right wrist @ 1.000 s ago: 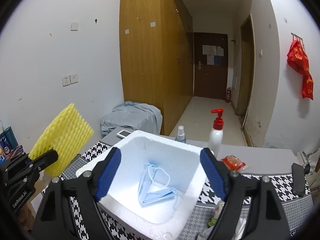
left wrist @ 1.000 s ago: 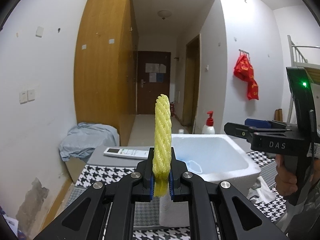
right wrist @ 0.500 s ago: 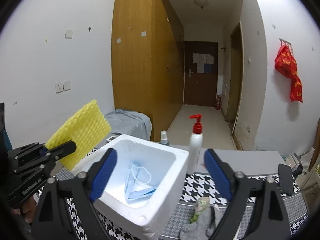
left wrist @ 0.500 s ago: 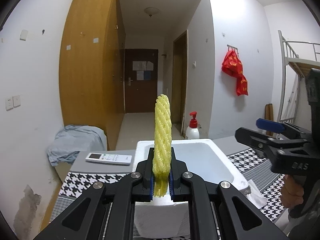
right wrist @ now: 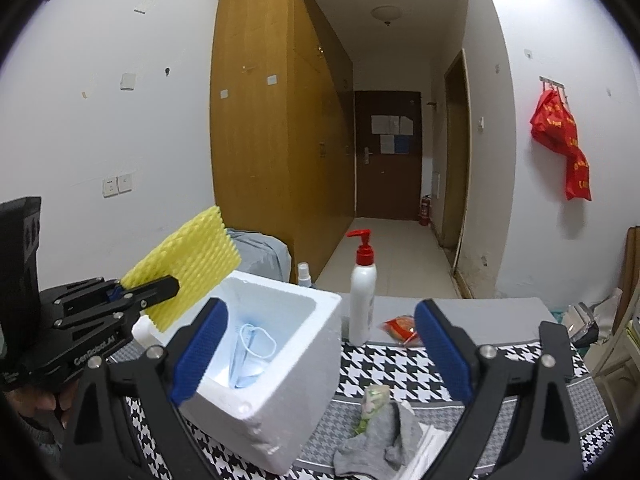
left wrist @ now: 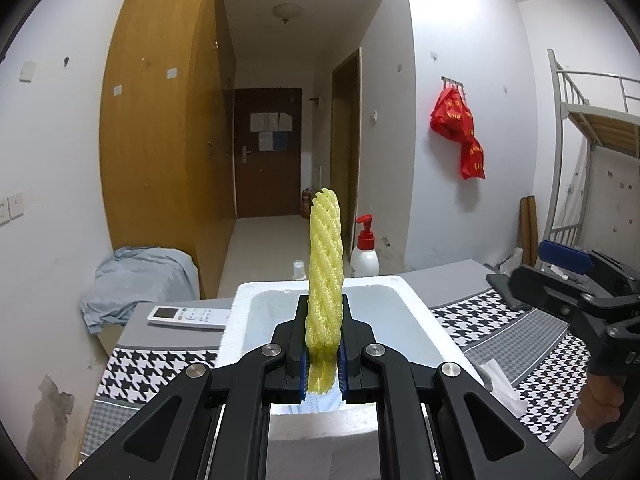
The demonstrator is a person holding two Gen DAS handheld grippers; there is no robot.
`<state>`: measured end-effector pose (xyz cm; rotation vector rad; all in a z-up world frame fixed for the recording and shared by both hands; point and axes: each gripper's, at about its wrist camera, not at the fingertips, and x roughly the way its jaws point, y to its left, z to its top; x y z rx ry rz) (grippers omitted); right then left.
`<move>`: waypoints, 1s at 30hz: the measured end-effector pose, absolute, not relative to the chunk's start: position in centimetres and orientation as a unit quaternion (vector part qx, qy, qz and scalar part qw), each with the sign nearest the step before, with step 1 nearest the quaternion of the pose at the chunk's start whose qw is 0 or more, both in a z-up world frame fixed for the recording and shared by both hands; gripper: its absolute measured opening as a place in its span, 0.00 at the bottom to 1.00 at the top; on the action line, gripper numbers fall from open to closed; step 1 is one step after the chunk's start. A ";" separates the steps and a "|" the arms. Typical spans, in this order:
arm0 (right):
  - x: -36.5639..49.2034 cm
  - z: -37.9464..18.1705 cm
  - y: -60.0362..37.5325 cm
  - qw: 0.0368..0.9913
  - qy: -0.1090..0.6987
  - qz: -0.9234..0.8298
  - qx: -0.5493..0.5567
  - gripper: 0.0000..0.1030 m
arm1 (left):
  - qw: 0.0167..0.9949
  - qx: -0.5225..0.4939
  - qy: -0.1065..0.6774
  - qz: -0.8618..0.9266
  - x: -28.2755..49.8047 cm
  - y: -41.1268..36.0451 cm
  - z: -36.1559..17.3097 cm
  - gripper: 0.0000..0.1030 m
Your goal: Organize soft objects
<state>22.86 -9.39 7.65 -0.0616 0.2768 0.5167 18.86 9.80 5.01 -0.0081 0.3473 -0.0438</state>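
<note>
My left gripper [left wrist: 323, 360] is shut on a yellow foam net sleeve [left wrist: 324, 272], which stands upright between the blue pads. It hangs at the near rim of a white foam box [left wrist: 416, 308]. The right wrist view shows that same gripper [right wrist: 148, 292] holding the sleeve [right wrist: 188, 268] above the left corner of the box [right wrist: 288, 360]. Blue face masks [right wrist: 248, 352] lie inside the box. My right gripper [right wrist: 320, 352] is open wide with nothing between its pads, to the right of the box [left wrist: 536, 272]. A grey sock [right wrist: 380, 444] lies on the houndstooth cloth below it.
A white pump bottle [right wrist: 362, 292] with a red top and a small spray bottle [right wrist: 304, 274] stand behind the box. A remote [left wrist: 188, 316] lies to its left, a red packet [right wrist: 400, 326] to its right. A green-wrapped item [right wrist: 374, 398] rests by the sock.
Both grippers swung sideways: the box now sits centred under the left gripper and further left in the right wrist view. The right jaws spread a little wider.
</note>
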 end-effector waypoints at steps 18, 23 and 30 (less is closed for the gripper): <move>23.0 6.7 -13.4 0.964 0.141 0.225 -0.014 0.94 | 0.979 -0.011 0.203 -0.019 22.1 8.7 4.2 0.44; 23.2 6.5 -13.9 0.965 0.142 0.222 -0.011 0.94 | 0.980 -0.008 0.196 -0.015 22.1 8.3 4.3 0.64; 23.2 6.3 -14.7 0.966 0.137 0.221 -0.002 0.94 | 0.982 0.005 0.187 0.003 21.8 7.9 4.5 0.91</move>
